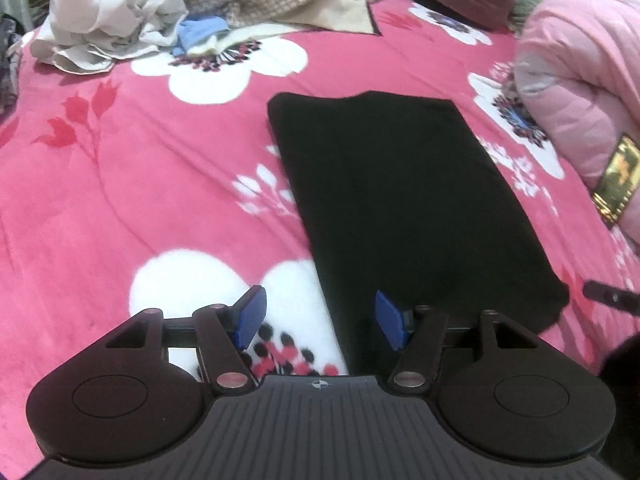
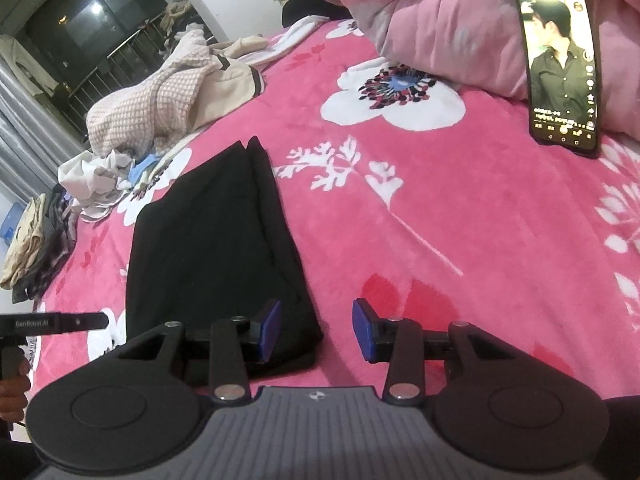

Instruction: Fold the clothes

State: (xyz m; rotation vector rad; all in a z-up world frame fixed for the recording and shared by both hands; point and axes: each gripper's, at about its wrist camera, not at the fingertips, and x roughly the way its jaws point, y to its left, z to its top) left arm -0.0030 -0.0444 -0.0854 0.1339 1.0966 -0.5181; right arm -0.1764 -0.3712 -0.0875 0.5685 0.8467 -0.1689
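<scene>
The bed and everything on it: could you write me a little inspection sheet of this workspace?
Surface: pink blanket with white flowers.
Job's things: black garment, folded into a long flat strip, lying on the blanket.
Clutter: unfolded pile at the far edge, with a checked garment and crumpled white cloth; phone, screen lit, leaning on a pink quilt.
Grippers: left gripper open, nothing between its pads; right gripper open over the garment's near corner, holding nothing.
Cables: nothing seen.
Surroundings: dark window with railing, curtain at its side.
</scene>
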